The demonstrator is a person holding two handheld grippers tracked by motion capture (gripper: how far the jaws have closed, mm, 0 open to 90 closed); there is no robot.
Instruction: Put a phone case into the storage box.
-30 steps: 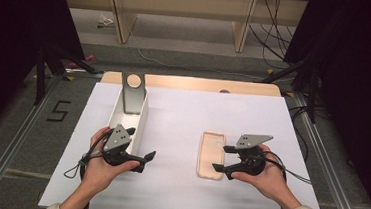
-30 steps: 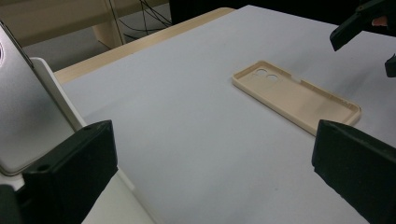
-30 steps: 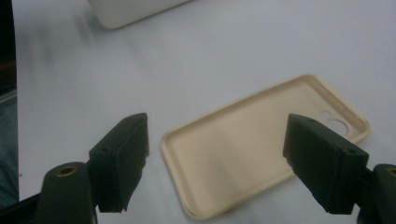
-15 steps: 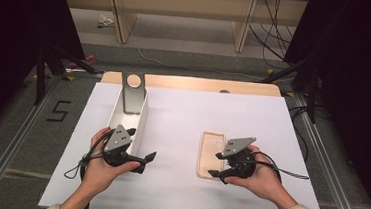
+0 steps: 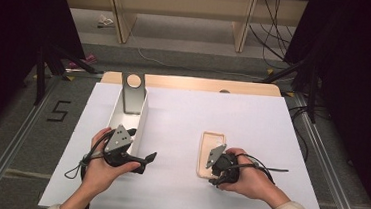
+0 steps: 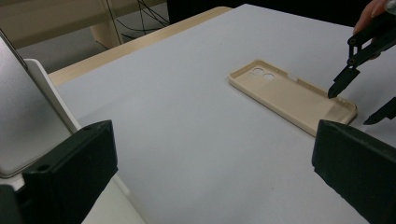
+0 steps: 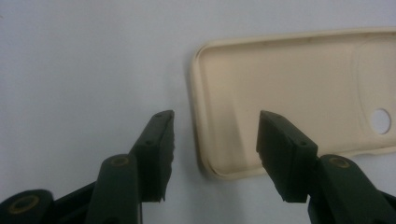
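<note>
From the high view, one beige phone case [image 5: 211,154] is lying hollow side up on the white table sheet [image 5: 252,125], and the right gripper [image 5: 213,176] is hovering at its near end. One white tray [image 5: 131,116] with a grey stand [image 5: 133,93] leaning in it is sitting just beside the left gripper [image 5: 145,162], well apart from the case. Nothing is lying between the two grippers.

In the left gripper view, that gripper's two jaws are standing wide apart with nothing between them. The case [image 6: 292,94] is lying ahead of them, to the right, and the right gripper's [image 6: 352,105] tips are straddling its far corner. The tray wall [image 6: 51,98] is rising beside the left jaw.

In the right gripper view, the jaws have just been closing and are standing half apart. The case's [image 7: 299,98] corner and long rim are sitting between them, one finger [image 7: 158,149] outside the rim, the other [image 7: 280,151] over the hollow; neither pad is pressing it.
</note>
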